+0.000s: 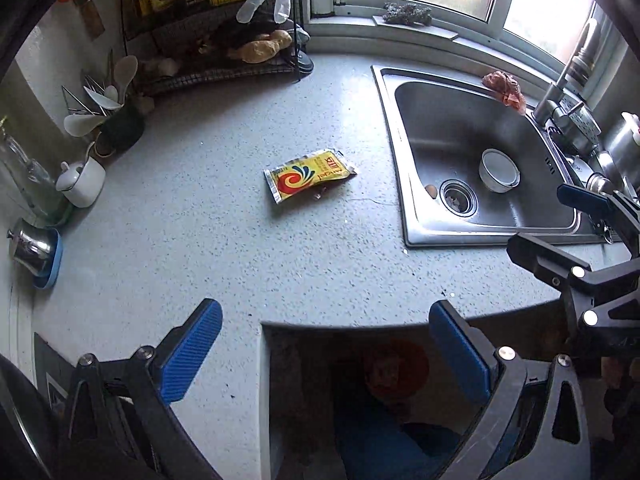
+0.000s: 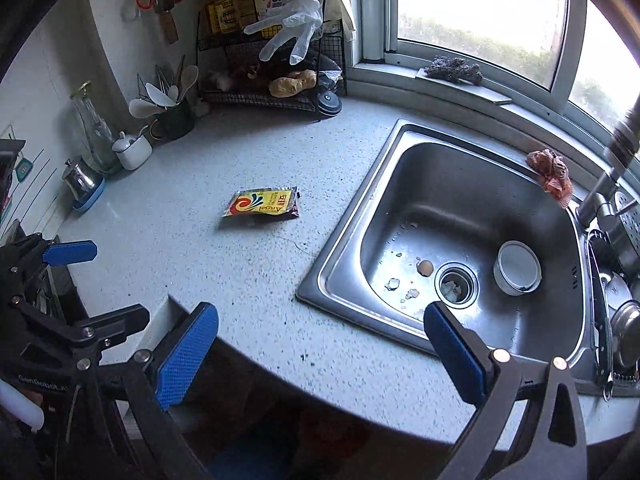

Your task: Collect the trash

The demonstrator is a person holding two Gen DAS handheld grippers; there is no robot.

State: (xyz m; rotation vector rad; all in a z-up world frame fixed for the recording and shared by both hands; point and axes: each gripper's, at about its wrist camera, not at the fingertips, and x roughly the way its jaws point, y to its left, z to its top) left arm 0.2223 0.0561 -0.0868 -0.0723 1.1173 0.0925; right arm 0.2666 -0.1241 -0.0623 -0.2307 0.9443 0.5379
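Note:
A yellow empty packet (image 1: 310,176) (image 2: 262,206) with a red swirl lies flat on the speckled counter, left of the sink. A crumpled reddish wrapper (image 1: 505,90) (image 2: 550,172) sits on the sink's far rim, near the faucet. Eggshell bits (image 2: 425,267) (image 1: 431,190) lie beside the drain. My left gripper (image 1: 326,344) (image 2: 94,286) hovers open and empty over the counter's front edge, well short of the packet. My right gripper (image 2: 320,352) (image 1: 560,226) is open and empty over the front edge by the sink's near corner.
The steel sink (image 1: 388,120) (image 2: 340,248) holds a white bowl (image 1: 499,170) (image 2: 518,267). A wire rack (image 2: 272,96), a utensil holder (image 2: 172,120), a white pot (image 1: 82,184), a bottle and a steel jar (image 1: 30,248) line the back left. A faucet (image 2: 608,184) stands at the right.

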